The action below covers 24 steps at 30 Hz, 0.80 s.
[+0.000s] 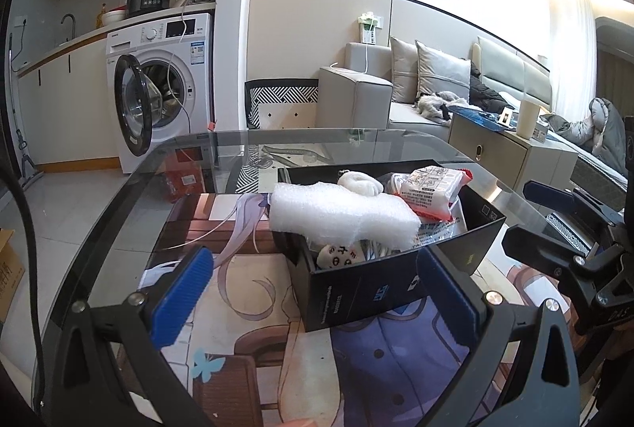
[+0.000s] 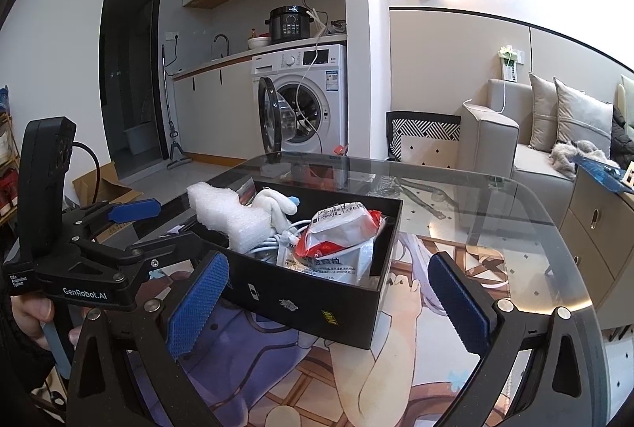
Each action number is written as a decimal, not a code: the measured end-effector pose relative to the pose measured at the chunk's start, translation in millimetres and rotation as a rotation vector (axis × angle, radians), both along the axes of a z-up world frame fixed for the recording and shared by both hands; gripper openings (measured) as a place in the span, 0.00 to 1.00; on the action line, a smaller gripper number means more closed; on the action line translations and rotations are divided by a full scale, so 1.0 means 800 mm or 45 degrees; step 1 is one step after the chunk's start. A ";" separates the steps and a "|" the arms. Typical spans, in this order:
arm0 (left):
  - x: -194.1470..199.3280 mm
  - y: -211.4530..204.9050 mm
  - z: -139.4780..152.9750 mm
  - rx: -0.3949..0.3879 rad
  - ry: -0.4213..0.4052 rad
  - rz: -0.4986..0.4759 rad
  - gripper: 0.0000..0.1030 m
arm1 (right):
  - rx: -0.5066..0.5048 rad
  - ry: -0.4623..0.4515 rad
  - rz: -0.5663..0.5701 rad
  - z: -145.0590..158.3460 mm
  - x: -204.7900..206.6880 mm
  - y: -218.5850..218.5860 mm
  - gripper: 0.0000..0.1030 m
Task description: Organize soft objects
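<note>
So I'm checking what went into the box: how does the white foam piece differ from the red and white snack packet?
The white foam piece is plain, matte and blocky; the snack packet is glossy, printed and crinkled. The foam piece overhangs the black box at its left wall, while the packet sits inside, toward the right. The foam piece looks larger than the packet. Both lie on top of the pile, untouched by either gripper.

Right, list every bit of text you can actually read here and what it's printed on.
"GenRobot.AI": on the left gripper body, in the right wrist view.
"Data Acquisition System": small print on the same body.
Black box side labels: too blurred to read.
Red and white snack packets: print too small to read.
Washing machine stickers: unreadable.
</note>
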<state>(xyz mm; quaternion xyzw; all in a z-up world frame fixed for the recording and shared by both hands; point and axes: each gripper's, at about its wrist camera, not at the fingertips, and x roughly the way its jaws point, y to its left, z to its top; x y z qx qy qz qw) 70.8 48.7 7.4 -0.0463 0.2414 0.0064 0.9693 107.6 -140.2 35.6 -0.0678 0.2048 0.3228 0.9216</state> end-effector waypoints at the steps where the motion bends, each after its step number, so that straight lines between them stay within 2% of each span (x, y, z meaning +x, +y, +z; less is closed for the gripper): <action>1: 0.000 0.000 -0.001 -0.001 0.001 0.003 1.00 | 0.002 -0.001 -0.001 0.000 0.000 -0.001 1.00; 24: 0.004 0.006 0.003 -0.016 0.013 0.001 1.00 | 0.015 -0.019 -0.008 -0.001 -0.003 -0.005 1.00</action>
